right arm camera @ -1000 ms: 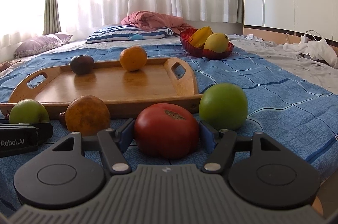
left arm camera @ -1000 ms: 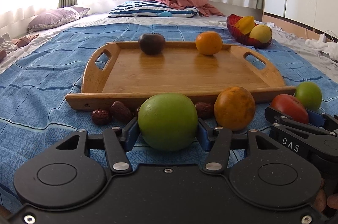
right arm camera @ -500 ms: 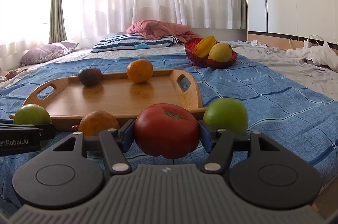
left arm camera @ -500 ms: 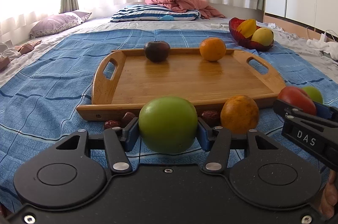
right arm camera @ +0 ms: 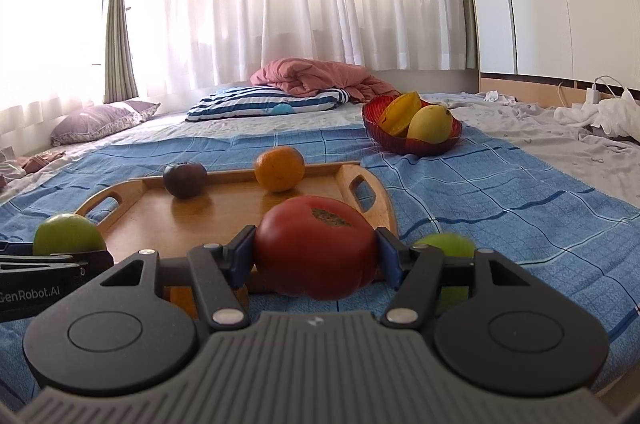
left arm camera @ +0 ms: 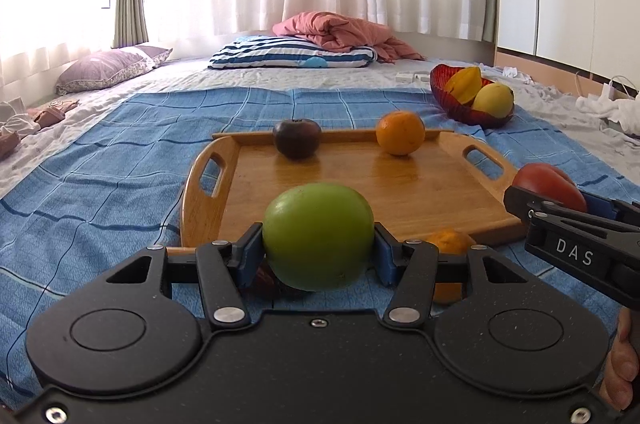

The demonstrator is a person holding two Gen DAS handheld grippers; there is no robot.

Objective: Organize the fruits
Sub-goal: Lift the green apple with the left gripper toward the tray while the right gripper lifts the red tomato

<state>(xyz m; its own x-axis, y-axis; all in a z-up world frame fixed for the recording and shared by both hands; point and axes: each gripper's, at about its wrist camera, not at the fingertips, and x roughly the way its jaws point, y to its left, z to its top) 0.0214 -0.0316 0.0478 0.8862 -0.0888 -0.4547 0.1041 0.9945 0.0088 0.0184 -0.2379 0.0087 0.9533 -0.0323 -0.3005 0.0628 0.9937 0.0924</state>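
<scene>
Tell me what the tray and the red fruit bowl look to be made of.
Tray: wood, perhaps bamboo, with visible grain and plank seams; a smooth, probably varnished finish, since the dark fruit and the orange reflect in it.
Red bowl: translucent red, light glowing through the ribbed wall; glass or plastic, I cannot tell which.

We hold the left hand-held gripper [left arm camera: 319, 251] clamped on a green fruit [left arm camera: 318, 236] and the right hand-held gripper [right arm camera: 316, 256] clamped on a red tomato [right arm camera: 314, 248], side by side, angled slightly downward.
</scene>
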